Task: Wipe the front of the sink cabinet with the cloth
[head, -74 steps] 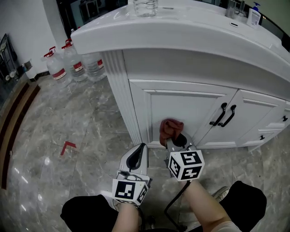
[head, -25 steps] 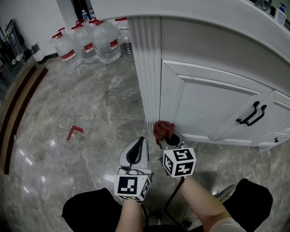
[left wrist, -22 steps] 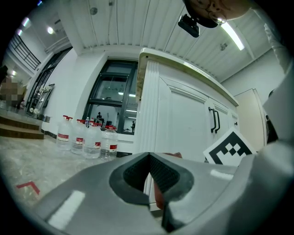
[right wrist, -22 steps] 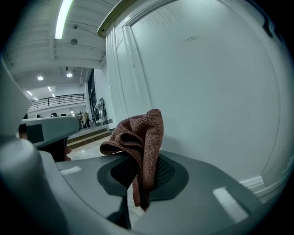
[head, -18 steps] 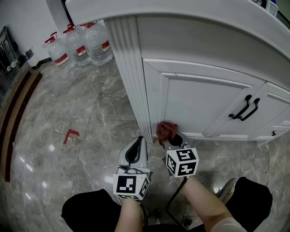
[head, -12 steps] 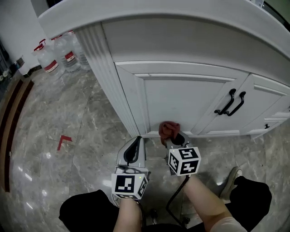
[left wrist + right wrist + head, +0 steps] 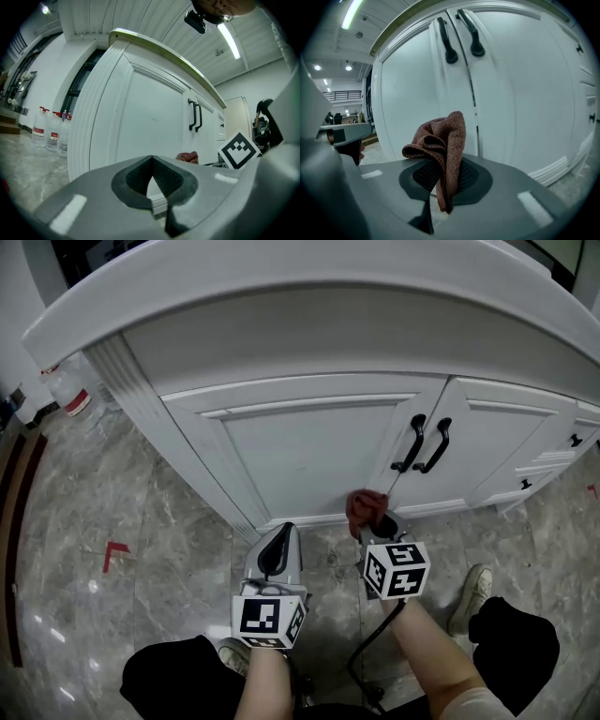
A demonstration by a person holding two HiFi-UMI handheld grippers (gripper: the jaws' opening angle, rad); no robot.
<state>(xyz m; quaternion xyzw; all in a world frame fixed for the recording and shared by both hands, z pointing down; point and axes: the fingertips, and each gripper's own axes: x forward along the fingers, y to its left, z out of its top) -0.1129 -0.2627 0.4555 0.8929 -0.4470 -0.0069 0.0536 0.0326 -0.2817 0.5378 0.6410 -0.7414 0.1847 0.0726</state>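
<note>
A white sink cabinet point(image 7: 309, 442) with two black door handles point(image 7: 422, 442) fills the upper head view. A bunched red-brown cloth point(image 7: 366, 507) sits low against the cabinet front, near the seam below the handles. My right gripper point(image 7: 377, 524) is shut on the cloth point(image 7: 440, 147), which sticks up between its jaws in front of the doors point(image 7: 497, 93). Lower and to the left, my left gripper point(image 7: 277, 554) is shut with nothing in it, short of the left door point(image 7: 150, 126). In the left gripper view the cloth point(image 7: 189, 157) shows at the right.
The floor point(image 7: 141, 559) is grey marble tile with a red corner mark point(image 7: 112, 552). Water bottles point(image 7: 66, 395) stand at the far left past the cabinet's fluted corner post point(image 7: 178, 451). A shoe point(image 7: 472, 593) and dark trouser knees point(image 7: 511, 648) lie below the grippers.
The view and both grippers have shifted right along the cabinet: the cloth went from the fluted corner post across the left door's base to below the black handles.
</note>
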